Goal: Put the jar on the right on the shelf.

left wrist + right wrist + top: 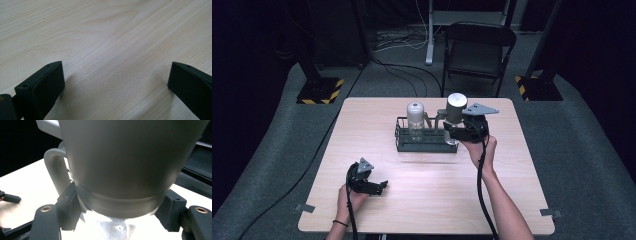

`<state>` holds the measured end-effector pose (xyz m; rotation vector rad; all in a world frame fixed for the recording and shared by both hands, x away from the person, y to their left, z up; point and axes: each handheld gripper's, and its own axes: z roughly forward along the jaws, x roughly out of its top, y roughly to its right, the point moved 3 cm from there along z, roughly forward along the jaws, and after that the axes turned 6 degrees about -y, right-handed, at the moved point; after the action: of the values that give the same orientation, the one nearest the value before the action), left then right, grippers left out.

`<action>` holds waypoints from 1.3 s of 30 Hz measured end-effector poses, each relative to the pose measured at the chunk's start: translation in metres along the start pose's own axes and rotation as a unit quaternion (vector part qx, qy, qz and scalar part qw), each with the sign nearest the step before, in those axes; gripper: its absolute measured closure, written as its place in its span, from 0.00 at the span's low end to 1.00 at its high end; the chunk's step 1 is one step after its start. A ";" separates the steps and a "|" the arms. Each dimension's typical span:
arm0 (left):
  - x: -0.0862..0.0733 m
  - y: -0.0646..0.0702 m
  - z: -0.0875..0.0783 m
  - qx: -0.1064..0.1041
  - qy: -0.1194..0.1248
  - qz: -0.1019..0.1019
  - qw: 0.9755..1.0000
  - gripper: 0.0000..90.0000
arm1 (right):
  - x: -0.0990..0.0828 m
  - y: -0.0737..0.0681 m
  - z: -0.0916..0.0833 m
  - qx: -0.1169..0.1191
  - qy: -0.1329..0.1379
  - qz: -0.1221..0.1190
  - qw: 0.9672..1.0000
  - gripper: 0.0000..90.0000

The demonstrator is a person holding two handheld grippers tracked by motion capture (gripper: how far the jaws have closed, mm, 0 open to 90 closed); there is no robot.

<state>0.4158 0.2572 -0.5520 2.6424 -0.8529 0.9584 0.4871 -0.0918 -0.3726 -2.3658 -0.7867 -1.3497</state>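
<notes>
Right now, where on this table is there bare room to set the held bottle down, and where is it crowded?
Free: the wide wood strip between the black rack and the near table edge, bordered left by the open left tongs. Also the table's far left corner. Crowded: the rack, with a clear bottle standing in it and the right tongs gripping the grey-capped bottle over its right end.

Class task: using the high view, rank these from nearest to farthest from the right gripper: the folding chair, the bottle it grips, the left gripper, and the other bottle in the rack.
1. Gripped bottle, between the right gripper's jaws at the rack's right end.
2. Other bottle, standing at the rack's middle.
3. Left gripper, low on the table's left side.
4. Folding chair, beyond the table's far edge.
</notes>
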 end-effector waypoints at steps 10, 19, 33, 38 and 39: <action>0.000 0.000 0.000 0.000 0.000 0.000 1.000 0.01 | 0.007 0.003 0.006 -0.003 -0.004 0.000 1.000 0.34; 0.000 0.000 0.000 -0.002 0.000 0.002 1.000 0.01 | 0.014 0.004 0.011 -0.006 -0.005 -0.001 1.000 0.34; 0.000 0.000 0.000 -0.004 0.000 0.004 1.000 0.01 | 0.021 0.004 0.019 -0.015 -0.011 -0.002 1.000 0.34; 0.000 0.000 -0.001 -0.004 -0.001 0.006 1.000 0.01 | 0.024 0.007 0.023 -0.021 -0.006 0.004 1.000 0.34; 0.000 0.000 -0.001 -0.004 -0.001 0.006 1.000 0.01 | 0.024 0.008 0.023 -0.021 -0.005 0.005 1.000 0.34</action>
<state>0.4151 0.2573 -0.5518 2.6346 -0.8723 0.9533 0.5177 -0.0788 -0.3641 -2.4078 -0.7560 -1.3649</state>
